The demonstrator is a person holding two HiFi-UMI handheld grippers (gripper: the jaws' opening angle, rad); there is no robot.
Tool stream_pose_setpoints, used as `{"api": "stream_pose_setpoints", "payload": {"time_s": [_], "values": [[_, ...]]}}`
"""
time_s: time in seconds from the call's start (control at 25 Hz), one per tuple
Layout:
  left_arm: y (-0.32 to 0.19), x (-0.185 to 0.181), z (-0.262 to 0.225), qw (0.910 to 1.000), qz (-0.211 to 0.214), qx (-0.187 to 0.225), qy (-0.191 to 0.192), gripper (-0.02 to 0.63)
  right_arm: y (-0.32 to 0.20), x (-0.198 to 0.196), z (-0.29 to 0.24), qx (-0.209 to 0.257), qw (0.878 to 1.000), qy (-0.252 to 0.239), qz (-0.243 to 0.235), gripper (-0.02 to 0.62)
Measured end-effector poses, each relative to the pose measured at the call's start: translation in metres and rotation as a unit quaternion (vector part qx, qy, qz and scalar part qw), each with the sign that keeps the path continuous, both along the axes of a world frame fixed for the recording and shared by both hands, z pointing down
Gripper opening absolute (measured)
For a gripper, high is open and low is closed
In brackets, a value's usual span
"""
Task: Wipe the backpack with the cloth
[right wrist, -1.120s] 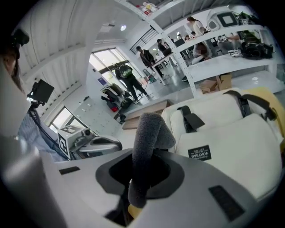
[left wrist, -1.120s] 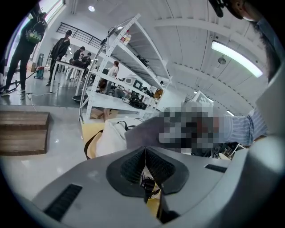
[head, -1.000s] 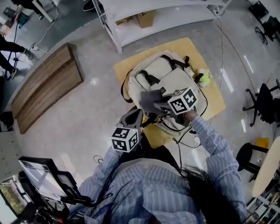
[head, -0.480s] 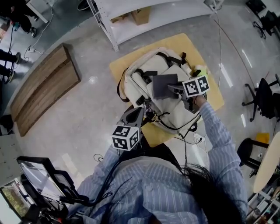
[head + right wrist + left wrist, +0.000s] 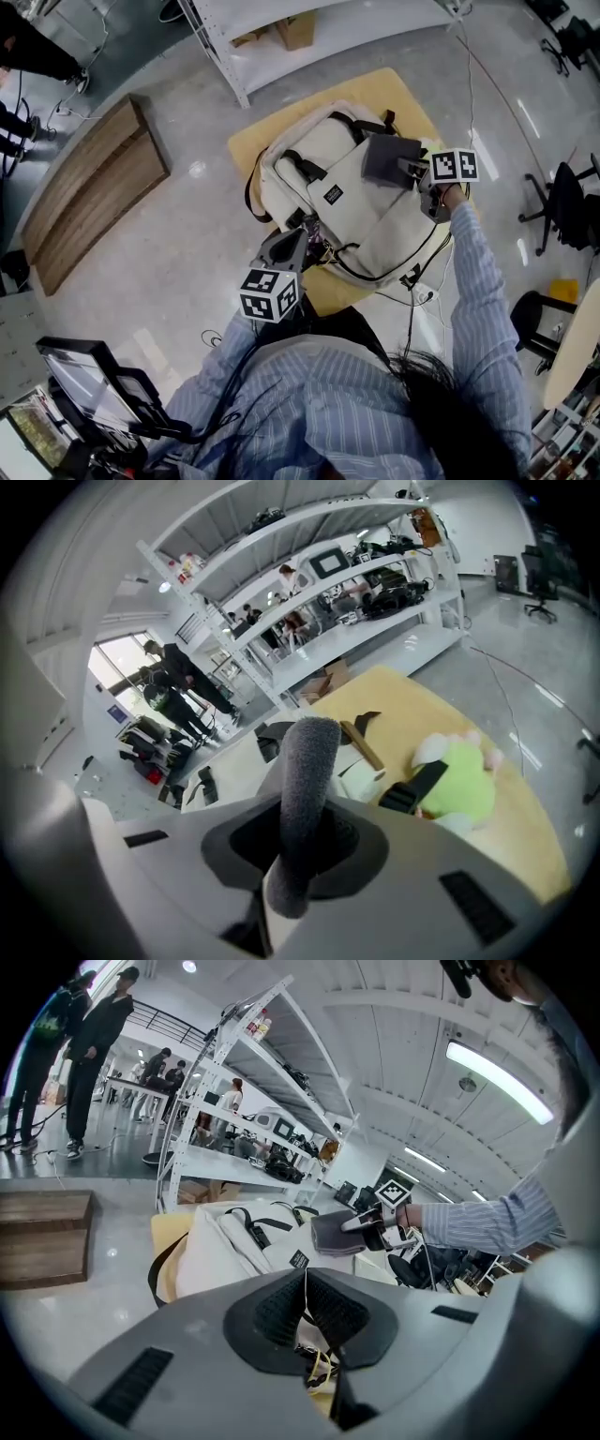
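One long brown wooden platform (image 5: 94, 183) lies on the glossy grey floor (image 5: 187, 244) at the left, well apart from the table. Near left stands one dark monitor (image 5: 89, 380). Two people in dark clothes (image 5: 94, 1035) stand far off at the left.

One square table with a yellow wooden top (image 5: 384, 89) holds one cream fabric backpack (image 5: 361, 225), which lies flat and covers most of it. Black straps (image 5: 309, 167) cross its far left part, and a small black label (image 5: 330, 195) sits near its middle.

There are two grippers. The left gripper (image 5: 305, 1302) is at the near edge of the backpack. Its dark pads are pressed together, with only a thin pale line showing at the seam; I cannot tell whether that is a strand of the bag. Yellow and black cords hang just below the pads.

To the right, the right gripper (image 5: 299, 840) pinches one dark grey folded cloth (image 5: 384, 157). The cloth rests on the far right part of the backpack, beside the straps. One green and white plush toy (image 5: 459, 794) lies on the table just right of the bag, crossed by a black strap.

One white metal shelving rack (image 5: 328, 19) stands beyond the table, with one cardboard box (image 5: 298, 28) under it. A thin cable (image 5: 473, 84) runs over the floor on the right, and a black office chair (image 5: 572, 211) stands at the right edge.
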State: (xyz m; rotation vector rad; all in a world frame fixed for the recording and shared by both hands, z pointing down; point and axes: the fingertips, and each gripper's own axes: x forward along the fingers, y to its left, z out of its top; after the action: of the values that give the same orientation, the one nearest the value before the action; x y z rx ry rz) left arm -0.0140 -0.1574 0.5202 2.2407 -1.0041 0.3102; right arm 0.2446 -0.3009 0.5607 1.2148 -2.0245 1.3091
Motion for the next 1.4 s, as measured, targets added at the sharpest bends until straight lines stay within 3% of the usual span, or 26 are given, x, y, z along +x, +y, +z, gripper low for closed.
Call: {"api": "stream_pose_setpoints", "payload": {"time_s": [0.28,0.44,0.96,1.4], "values": [[-0.004,-0.004,0.006,1.0000,-0.007,-0.006,0.000,0.006,-0.018,0.052,0.002,-0.001,0.998,0.024,0.056,0.052],[0.000,-0.012,0.009,0.9999,-0.013,-0.006,0.003,0.006,-0.017,0.047,-0.008,0.011,0.997,0.000,0.078,0.052],[0.047,-0.037,-0.004,0.9996,0.006,0.017,0.019,0.006,0.071,-0.098,-0.072,0.078,0.993,-0.087,-0.019,0.052],[0.109,-0.052,-0.015,0.9981,0.040,0.036,0.031,0.006,0.173,-0.208,-0.056,0.057,0.989,-0.107,-0.084,0.052]]}}
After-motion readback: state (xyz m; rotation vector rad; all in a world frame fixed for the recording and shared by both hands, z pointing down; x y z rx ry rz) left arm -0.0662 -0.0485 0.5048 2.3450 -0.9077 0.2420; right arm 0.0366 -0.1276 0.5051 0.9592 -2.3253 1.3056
